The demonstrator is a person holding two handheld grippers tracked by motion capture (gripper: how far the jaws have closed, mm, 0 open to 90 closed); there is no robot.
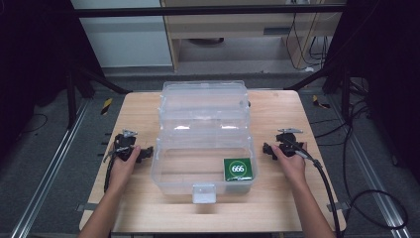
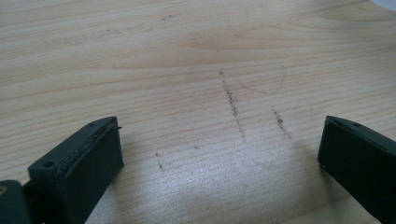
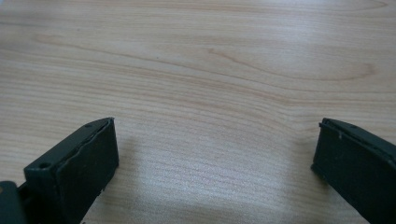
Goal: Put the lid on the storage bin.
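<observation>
From the high view, the clear box (image 1: 203, 144) lies open mid-surface (image 1: 277, 203), long axis left to right, lid tipped away; a green card (image 1: 238, 169) is inside at its near right corner. The left tool (image 1: 143, 153) and right tool (image 1: 269, 150) flank it, hands partly hiding them. In the left and right gripper views each tool's jaws stand released, wide apart over bare wood, edges cropped.

Wooden table (image 1: 148, 106) on grey floor (image 1: 44, 158); dark surroundings.
</observation>
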